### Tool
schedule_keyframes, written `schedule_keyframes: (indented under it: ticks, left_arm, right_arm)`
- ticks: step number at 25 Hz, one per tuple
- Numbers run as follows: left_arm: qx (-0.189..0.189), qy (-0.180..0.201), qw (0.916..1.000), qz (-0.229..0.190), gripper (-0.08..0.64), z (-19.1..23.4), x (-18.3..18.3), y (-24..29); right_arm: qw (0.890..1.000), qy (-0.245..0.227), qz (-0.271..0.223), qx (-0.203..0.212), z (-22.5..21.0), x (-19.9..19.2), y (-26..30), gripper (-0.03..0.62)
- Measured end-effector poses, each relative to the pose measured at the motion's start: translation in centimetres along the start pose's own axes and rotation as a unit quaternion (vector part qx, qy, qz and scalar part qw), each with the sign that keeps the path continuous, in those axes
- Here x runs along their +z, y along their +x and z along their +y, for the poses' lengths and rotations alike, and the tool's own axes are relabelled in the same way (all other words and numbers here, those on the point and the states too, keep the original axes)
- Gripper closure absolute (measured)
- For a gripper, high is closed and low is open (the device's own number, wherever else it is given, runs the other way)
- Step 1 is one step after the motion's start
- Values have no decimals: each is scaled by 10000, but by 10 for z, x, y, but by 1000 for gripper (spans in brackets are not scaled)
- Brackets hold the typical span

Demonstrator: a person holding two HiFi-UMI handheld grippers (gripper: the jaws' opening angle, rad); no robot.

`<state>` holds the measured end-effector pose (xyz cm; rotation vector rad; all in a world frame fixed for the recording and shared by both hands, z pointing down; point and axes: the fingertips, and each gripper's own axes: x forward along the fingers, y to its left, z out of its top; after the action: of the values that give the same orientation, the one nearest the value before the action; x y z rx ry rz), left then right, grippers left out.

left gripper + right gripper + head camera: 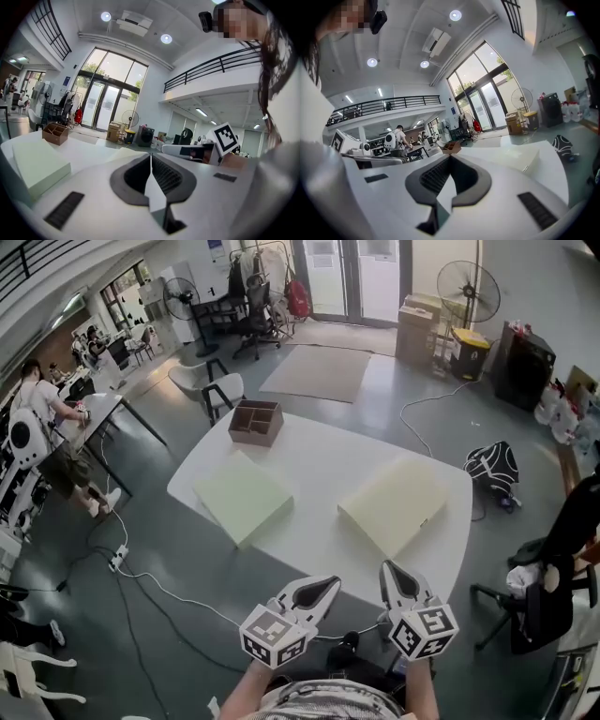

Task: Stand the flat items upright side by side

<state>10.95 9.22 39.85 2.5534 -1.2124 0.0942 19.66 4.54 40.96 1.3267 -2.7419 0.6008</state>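
Slabs flat, diagonal on table

Matt pale slabs, smooth white table, wooden box.

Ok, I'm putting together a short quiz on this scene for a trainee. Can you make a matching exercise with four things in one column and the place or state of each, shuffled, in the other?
Things
1. brown box
2. flat box on the left
3. left gripper
4. black bag

Places and states
A. fingers shut, holding nothing
B. on the floor, to the right of the table
C. lying flat on the table, not yet stood up
D. at the table's far edge, divided into compartments

Pairs: 1-D, 2-C, 3-A, 4-B
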Motion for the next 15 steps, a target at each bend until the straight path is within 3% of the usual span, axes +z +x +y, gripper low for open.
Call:
schedule_keyframes:
  ticks: [7,15]
  left_arm:
    - [-114,35,9999,-6,543,9,7,43]
    - [113,-58,9997,199,543,19,0,40]
  right_arm:
    - [9999,32,108,-62,-35,1,18,594]
    - [9996,152,208,137,-32,-6,29,594]
